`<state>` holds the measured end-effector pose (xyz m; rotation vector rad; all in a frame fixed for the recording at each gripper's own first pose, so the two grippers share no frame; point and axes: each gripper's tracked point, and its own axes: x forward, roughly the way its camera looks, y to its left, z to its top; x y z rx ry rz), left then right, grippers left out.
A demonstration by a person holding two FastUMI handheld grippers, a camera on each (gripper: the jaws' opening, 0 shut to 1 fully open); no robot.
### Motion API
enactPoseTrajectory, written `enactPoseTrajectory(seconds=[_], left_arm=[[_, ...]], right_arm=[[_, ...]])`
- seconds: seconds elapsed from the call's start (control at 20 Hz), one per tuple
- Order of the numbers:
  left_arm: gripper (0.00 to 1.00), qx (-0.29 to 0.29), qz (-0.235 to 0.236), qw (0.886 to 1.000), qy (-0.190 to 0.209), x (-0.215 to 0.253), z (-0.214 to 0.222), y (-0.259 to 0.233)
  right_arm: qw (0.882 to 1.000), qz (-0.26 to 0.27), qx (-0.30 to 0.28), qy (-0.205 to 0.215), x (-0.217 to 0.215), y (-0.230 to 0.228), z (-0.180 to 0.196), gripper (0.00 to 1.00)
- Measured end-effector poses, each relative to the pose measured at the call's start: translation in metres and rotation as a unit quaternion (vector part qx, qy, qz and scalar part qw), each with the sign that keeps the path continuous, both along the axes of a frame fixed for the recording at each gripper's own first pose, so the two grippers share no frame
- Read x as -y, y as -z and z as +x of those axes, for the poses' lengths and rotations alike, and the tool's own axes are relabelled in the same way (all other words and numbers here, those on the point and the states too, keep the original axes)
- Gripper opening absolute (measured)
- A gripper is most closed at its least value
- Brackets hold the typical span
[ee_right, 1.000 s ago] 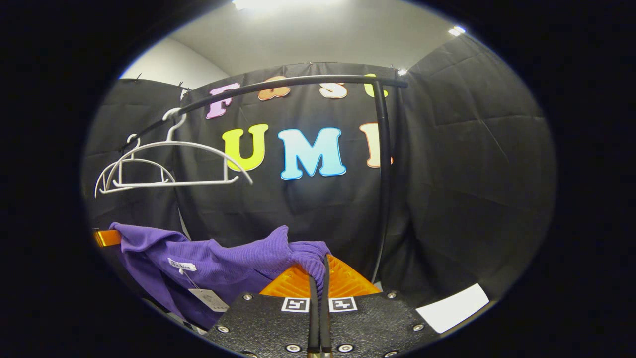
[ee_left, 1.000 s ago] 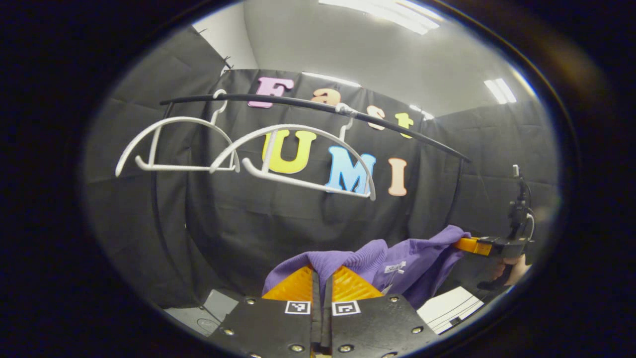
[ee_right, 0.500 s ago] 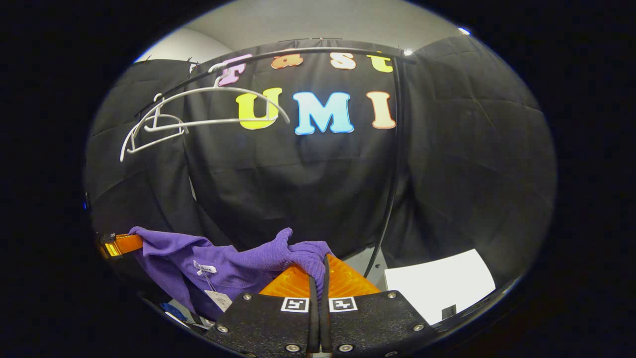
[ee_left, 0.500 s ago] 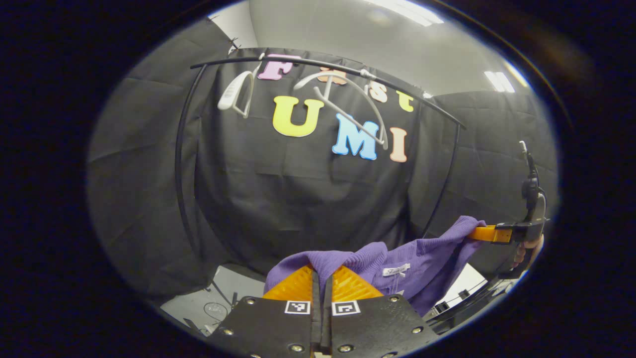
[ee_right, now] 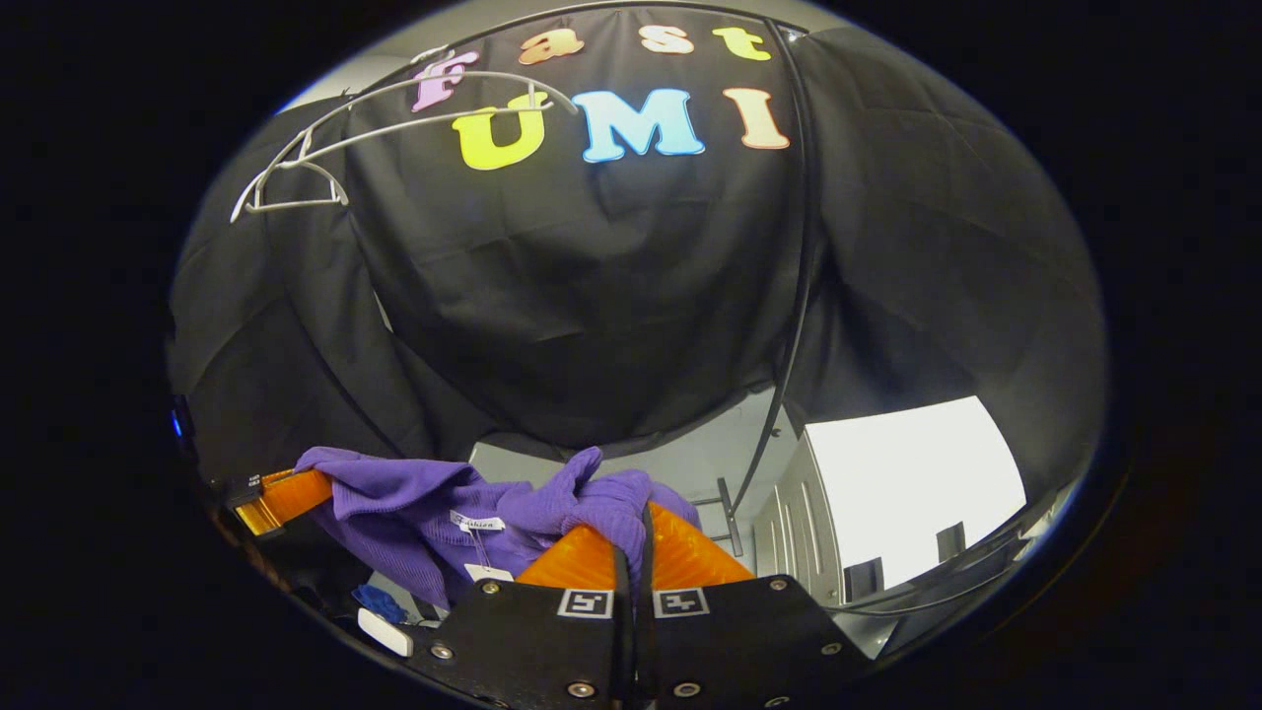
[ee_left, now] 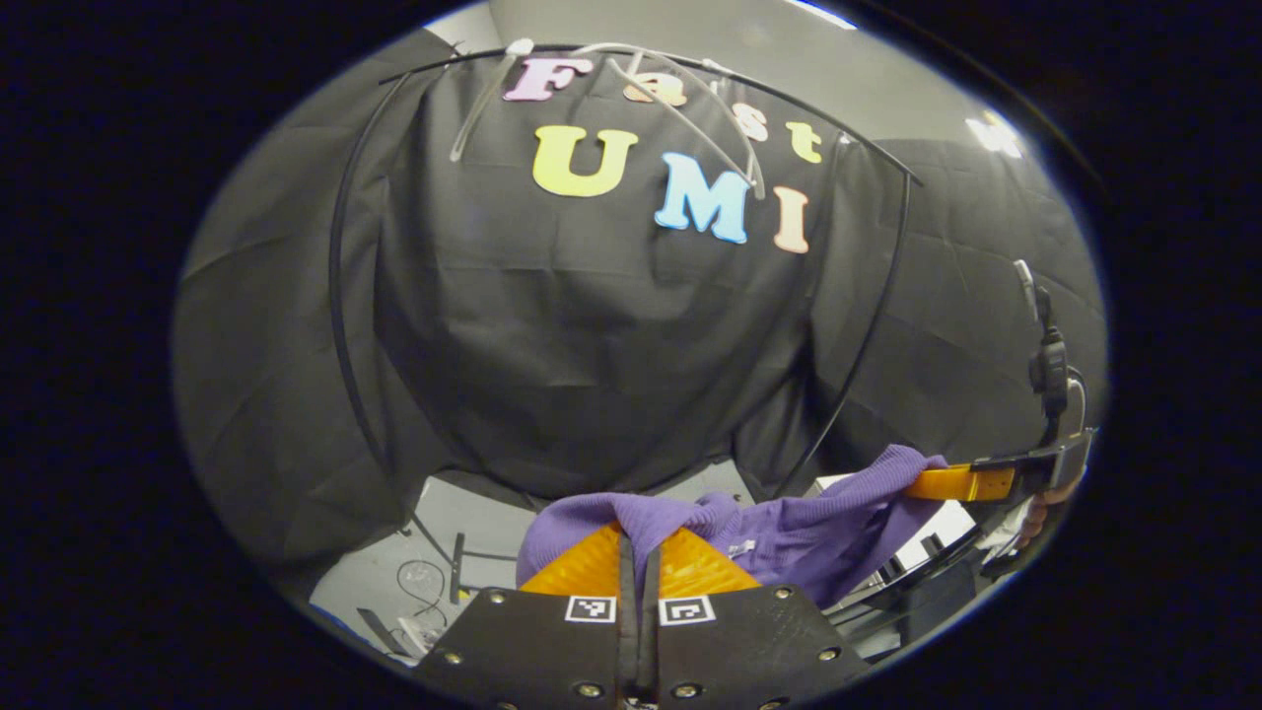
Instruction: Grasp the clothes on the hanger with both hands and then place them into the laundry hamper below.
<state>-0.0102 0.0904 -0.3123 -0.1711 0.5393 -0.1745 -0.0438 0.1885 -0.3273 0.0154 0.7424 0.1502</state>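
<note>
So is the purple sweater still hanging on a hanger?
No, the purple sweater sags between the two grippers, well below the bare white hangers on the rail.

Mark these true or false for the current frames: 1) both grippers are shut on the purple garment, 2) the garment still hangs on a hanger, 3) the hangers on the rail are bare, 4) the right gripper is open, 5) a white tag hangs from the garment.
1) True. The left gripper and the right gripper each pinch the purple garment.
2) False. It is off the hangers, stretched between the two grippers well below the rail.
3) True. The white hangers carry nothing.
4) False. Its fingers are closed on a fold of the garment.
5) True. A white tag dangles below the neckline.
</note>
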Motion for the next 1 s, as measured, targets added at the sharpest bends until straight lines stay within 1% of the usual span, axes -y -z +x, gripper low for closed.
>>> enactPoseTrajectory(seconds=[0.1,0.25,0.3,0.35,0.4,0.45,0.6,0.8,1.0], left_arm=[[0.01,-0.015,-0.006,1.0,0.009,0.007,0.015,0.023],[0.01,-0.04,-0.002,0.999,0.018,0.012,0.02,0.062],[0.01,-0.048,0.005,0.999,0.026,0.017,0.017,0.075],[0.05,-0.057,0.017,0.998,0.031,0.02,0.018,0.089],[0.01,-0.063,0.028,0.997,0.035,0.026,0.018,0.103],[0.01,-0.069,0.035,0.996,0.04,0.03,0.018,0.111],[0.01,-0.082,0.03,0.995,0.048,0.039,0.019,0.12],[0.01,-0.089,0.031,0.994,0.054,0.041,0.018,0.125],[0.01,-0.094,0.028,0.994,0.052,0.042,0.014,0.12]], right_arm=[[1.0,-0.004,-0.011,0.005,0.0,0.016,0.011,0.01],[0.999,-0.004,-0.023,0.023,0.003,0.039,0.007,0.01],[0.999,-0.005,-0.03,0.027,0.004,0.048,0.004,0.01],[0.999,-0.006,-0.038,0.032,0.004,0.058,-0.002,0.01],[0.998,-0.005,-0.047,0.036,0.005,0.066,-0.007,0.01],[0.998,-0.005,-0.054,0.038,0.005,0.072,-0.01,0.01],[0.997,-0.012,-0.072,0.037,0.006,0.084,-0.02,0.02],[0.996,-0.011,-0.082,0.037,0.005,0.084,-0.024,0.02],[0.996,-0.014,-0.087,0.032,0.007,0.086,-0.028,0.02]])
